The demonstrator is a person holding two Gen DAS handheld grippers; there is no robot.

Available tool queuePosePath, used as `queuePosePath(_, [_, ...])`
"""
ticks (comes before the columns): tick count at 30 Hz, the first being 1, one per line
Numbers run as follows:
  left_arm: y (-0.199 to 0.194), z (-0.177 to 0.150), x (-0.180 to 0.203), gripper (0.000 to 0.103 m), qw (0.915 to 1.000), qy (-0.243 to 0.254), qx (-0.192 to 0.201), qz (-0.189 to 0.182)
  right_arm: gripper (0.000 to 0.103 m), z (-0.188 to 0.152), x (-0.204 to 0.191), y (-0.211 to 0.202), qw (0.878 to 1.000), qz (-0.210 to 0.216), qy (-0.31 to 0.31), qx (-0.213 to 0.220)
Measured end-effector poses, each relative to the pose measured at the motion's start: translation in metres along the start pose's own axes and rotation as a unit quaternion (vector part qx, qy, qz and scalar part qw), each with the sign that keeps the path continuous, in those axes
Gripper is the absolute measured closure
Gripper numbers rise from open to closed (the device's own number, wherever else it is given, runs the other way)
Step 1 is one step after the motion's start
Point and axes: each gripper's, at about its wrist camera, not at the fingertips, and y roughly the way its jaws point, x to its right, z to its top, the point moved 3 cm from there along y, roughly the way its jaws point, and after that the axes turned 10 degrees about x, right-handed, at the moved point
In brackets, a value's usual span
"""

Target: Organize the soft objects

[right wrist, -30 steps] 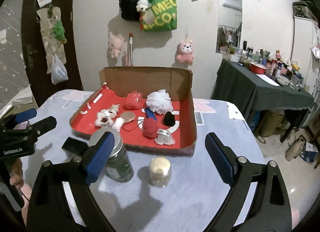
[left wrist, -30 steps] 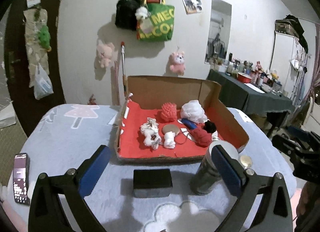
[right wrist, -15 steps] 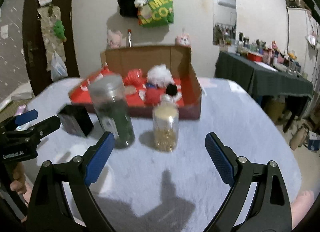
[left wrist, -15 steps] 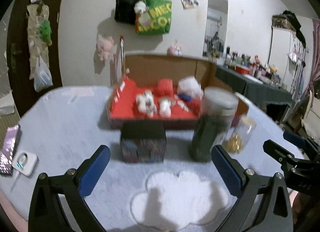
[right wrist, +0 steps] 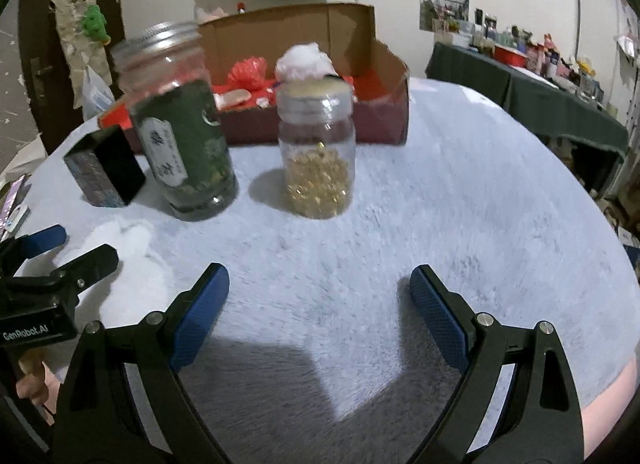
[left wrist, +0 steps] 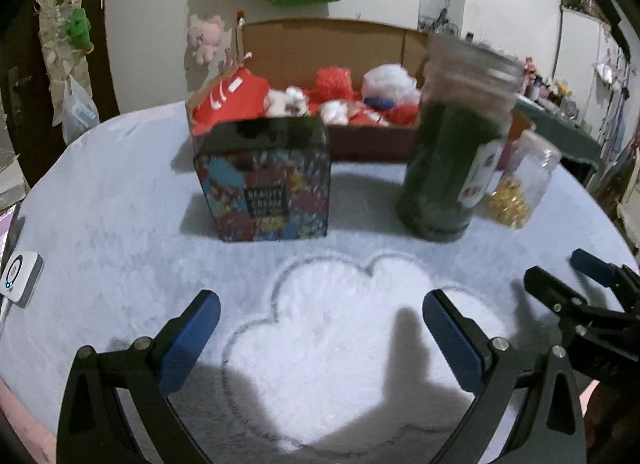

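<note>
A cardboard box (left wrist: 320, 34) with a red lining stands at the far side of the fluffy table and holds several soft things: a red puff (left wrist: 334, 82), a white puff (left wrist: 388, 82), a small white plush (left wrist: 286, 102). The same box (right wrist: 384, 60) shows in the right wrist view, with the red puff (right wrist: 248, 70) and the white puff (right wrist: 304, 60) inside. My left gripper (left wrist: 320, 316) hangs open and empty low over a white cloud shape on the cover. My right gripper (right wrist: 320, 288) is also open and empty, low over the grey cover.
In front of the box stand a black printed tin (left wrist: 266, 180), a tall green-filled jar (left wrist: 456, 148) with a metal lid and a small jar of gold beads (left wrist: 520, 180). A white device (left wrist: 18, 278) lies at the left edge. A dark cluttered side table (right wrist: 532, 92) stands right.
Both grippers have come down toward the table, so the box interior is now mostly hidden behind the tin and jars, which loom larger. Both stayed open.
</note>
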Motion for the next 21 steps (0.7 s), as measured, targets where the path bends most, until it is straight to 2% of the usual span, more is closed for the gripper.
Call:
queuePosePath(9, [0.005,-0.0028,0.0015,0.0,0.9998,0.007,-0.007,0.019,0.01,-0.001,-0.0026,0.0032,1.0,-0.013,-0.012,0.0])
queuePosePath(21, [0.0049,-0.0034,0.0016,0.0,0.9997,0.009,-0.005,0.023,0.009,-0.0011,-0.0036,0.0037,1.0,-0.016,-0.014,-0.001])
